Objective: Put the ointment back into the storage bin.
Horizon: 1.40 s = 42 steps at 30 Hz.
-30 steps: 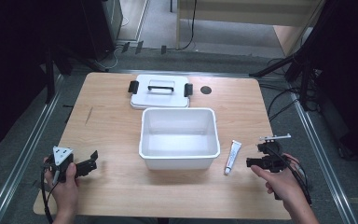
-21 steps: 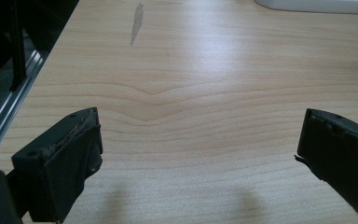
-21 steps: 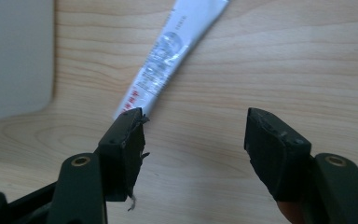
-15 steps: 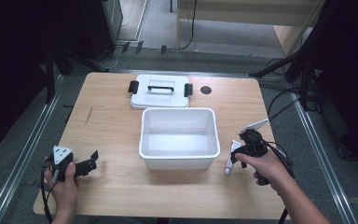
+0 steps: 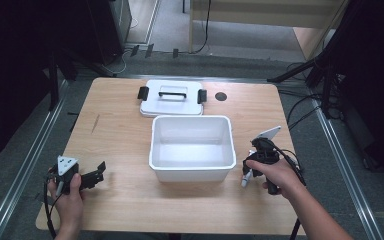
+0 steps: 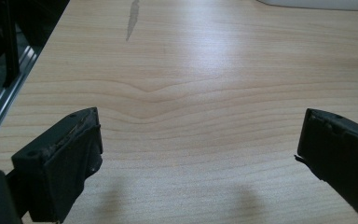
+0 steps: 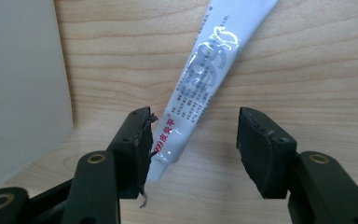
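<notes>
The right gripper (image 5: pixel 254 161) has swung in from the right edge of the table and now sits low over the white tube (image 7: pixel 200 79), which lies flat on the wood just right of the white tub (image 5: pixel 192 147). In the right gripper view the jaws are parted and straddle the tube's near end: the left jaw is touching or just beside the tube, the right jaw stands clear of it, so nothing is gripped yet. A second ago that hand was well off to the right, so this looks like a reach for the tube, with the closing of the jaws next. The tube lies at a slant between the jaws, which may make it twist as they close. Over on the near left, the left gripper (image 5: pixel 91 176) has not budged; in its own view its jaws are spread wide over bare table (image 6: pixel 182 93), holding nothing. The lid (image 5: pixel 171 97) rests at the far side, behind the empty tub, which seems the likely home for the tube.
</notes>
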Each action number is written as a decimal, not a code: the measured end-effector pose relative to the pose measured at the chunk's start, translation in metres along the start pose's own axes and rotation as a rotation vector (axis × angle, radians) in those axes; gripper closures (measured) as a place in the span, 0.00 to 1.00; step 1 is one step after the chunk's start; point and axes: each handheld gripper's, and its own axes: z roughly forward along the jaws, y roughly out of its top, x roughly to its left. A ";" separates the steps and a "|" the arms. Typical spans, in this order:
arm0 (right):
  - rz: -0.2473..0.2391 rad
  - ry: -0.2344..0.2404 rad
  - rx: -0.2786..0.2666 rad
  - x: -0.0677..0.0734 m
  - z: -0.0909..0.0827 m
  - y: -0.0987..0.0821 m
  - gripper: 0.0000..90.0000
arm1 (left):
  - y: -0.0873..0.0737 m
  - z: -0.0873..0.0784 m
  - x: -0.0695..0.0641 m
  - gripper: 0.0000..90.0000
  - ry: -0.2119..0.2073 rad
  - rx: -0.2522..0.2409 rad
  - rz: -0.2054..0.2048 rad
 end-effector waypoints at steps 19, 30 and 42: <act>-0.006 -0.033 0.043 0.010 0.019 0.007 0.74 | 0.000 0.000 0.000 0.01 0.000 0.000 0.003; -0.177 -0.141 0.038 0.021 0.021 0.006 0.80 | 0.000 0.000 0.000 0.01 -0.001 0.000 0.000; -0.163 -0.047 0.061 0.012 0.012 0.009 0.80 | 0.000 0.000 0.000 0.01 0.001 -0.001 0.000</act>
